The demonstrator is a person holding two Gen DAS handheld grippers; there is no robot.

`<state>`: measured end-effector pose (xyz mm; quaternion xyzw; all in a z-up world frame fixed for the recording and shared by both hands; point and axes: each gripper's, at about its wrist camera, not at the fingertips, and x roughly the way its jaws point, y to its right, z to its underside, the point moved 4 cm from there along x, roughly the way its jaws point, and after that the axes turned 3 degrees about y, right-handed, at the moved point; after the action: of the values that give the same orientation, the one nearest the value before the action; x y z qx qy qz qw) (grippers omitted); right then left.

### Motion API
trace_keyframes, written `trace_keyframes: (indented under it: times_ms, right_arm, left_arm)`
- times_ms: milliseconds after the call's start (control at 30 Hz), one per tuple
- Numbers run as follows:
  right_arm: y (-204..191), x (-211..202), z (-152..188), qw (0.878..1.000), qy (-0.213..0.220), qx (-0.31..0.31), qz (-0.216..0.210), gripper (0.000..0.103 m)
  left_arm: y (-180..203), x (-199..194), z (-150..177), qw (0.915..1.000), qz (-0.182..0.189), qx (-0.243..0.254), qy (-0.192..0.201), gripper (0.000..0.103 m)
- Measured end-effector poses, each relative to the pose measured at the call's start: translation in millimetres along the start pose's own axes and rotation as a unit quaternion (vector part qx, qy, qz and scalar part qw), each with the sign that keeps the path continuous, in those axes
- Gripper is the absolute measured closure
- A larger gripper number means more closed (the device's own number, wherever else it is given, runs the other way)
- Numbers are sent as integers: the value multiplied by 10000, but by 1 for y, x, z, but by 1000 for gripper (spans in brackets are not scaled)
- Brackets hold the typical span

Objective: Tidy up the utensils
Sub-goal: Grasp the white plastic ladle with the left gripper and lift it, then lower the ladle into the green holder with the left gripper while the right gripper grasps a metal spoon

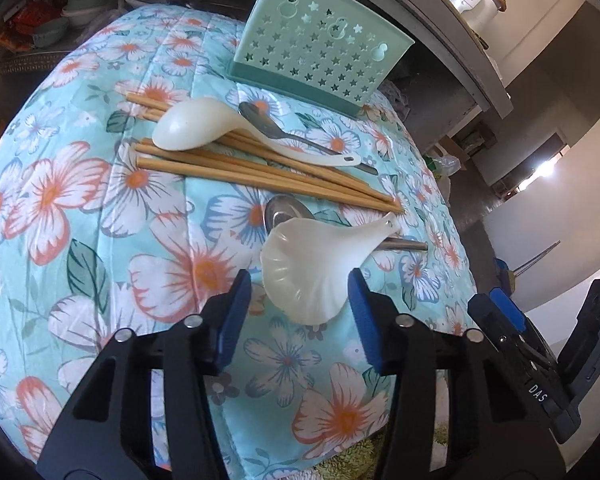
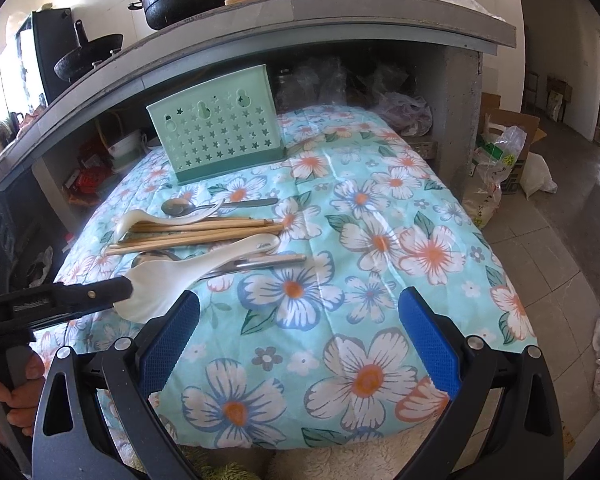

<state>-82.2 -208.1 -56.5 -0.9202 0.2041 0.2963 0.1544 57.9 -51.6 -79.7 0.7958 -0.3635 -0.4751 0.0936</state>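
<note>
Currently I see the left gripper [image 1: 296, 312] spread wide, blue textured pads flanking the scalloped bowl of a translucent white plastic spoon [image 1: 312, 264] at frame centre, not pinching it. Right gripper [image 2: 296, 344] gapes over floral quilted cloth [image 2: 380, 240]. Bamboo chopsticks [image 1: 260, 172] lie mid-frame; the star-perforated mint holder [image 1: 320, 52] stands at top.

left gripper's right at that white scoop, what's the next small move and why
Probably close the left hand-held gripper on the white rice scoop. Its jaws are open with the scoop's bowl between them, and the green star-holed holder stands empty-looking farther back, so gripping comes before carrying.
</note>
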Motion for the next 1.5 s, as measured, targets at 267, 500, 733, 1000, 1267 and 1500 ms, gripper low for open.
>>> trace_keyframes:
  times_ms: [267, 500, 733, 1000, 1267, 1500]
  right_arm:
    - [1, 0, 1, 10000, -12, 37, -7, 6]
    - [4, -13, -5, 9992, 397, 48, 38, 6]
    - [-41, -6, -10, 9956, 446, -623, -538, 20]
    - [-145, 30, 3, 9655, 195, -2376, -1043, 50]
    - [-181, 75, 27, 9427, -83, -3329, -194, 77]
    - [-185, 88, 30, 9418, -75, -3354, 230, 91]
  left_arm:
    - [-1, 4, 4, 9997, 202, -162, -20, 100]
    - [3, -46, -15, 9963, 531, -338, 588, 103]
    - [-13, -114, -52, 9840, 588, -563, 1586, 103]
    - [-41, -156, -80, 9697, 145, -670, 2344, 103]
    - [-63, -161, -89, 9645, -156, -798, 2512, 103]
    - [-67, -152, -96, 9638, -309, -803, 2524, 103]
